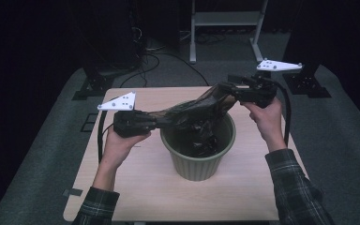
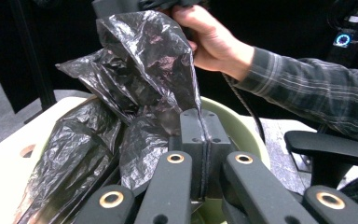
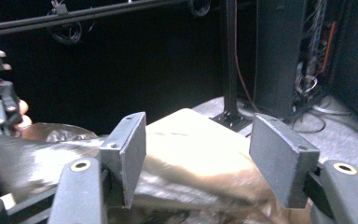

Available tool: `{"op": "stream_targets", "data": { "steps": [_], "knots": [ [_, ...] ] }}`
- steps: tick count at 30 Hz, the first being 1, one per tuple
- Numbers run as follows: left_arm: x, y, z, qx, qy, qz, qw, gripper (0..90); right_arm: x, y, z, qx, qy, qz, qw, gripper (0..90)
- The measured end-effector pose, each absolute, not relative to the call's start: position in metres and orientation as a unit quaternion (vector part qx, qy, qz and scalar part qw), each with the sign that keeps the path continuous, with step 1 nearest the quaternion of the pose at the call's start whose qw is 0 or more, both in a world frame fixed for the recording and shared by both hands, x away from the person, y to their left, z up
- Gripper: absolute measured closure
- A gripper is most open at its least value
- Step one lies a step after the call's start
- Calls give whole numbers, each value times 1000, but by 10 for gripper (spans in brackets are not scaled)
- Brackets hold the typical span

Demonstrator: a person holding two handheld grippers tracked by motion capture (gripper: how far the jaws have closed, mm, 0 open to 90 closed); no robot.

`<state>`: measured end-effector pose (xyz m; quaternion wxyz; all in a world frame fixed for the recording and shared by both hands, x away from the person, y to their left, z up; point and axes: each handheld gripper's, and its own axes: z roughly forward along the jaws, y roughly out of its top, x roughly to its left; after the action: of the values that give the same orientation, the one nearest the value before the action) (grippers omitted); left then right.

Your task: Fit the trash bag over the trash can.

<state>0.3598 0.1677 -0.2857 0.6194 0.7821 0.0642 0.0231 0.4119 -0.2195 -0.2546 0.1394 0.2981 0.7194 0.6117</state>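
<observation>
Currently we have one black bin bag (image 1: 194, 112) stretched above one green bin (image 1: 198, 157) at the counter (image 1: 136, 187) centre, part of it hanging inside. Left gripper (image 1: 157, 123) fingers (image 2: 193, 135) are clamped flat on a fold of bag. Right gripper (image 1: 225, 89) fingers (image 3: 126, 149) stand apart near the far rim, film lying under them, not pinched. Risks, as we judge: with one pinch holding, the loose side may slump into the bin; a hard pull could tear the thin film or tip the bin. Count: two grippers, one bag, one bin.
</observation>
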Motion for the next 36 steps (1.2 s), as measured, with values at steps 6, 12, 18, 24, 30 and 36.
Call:
{"op": "stream_targets", "data": {
  "steps": [6,12,18,24,30,36],
  "knots": [
    [359,169,-291,786,72,25,613,894,417,-219,-277,301,735,598,111,460],
    [356,174,-295,789,77,25,609,891,402,-229,-298,294,742,596,85,487],
    [356,177,-300,791,85,25,605,887,390,-254,-304,294,738,601,92,390],
    [351,174,-301,792,82,25,604,884,381,-258,-316,277,755,589,81,361],
    [340,176,-308,800,80,29,594,884,361,-253,-325,268,769,571,102,756],
    [321,181,-320,796,76,30,600,887,334,-253,-326,254,773,574,94,898]
  ]
}}
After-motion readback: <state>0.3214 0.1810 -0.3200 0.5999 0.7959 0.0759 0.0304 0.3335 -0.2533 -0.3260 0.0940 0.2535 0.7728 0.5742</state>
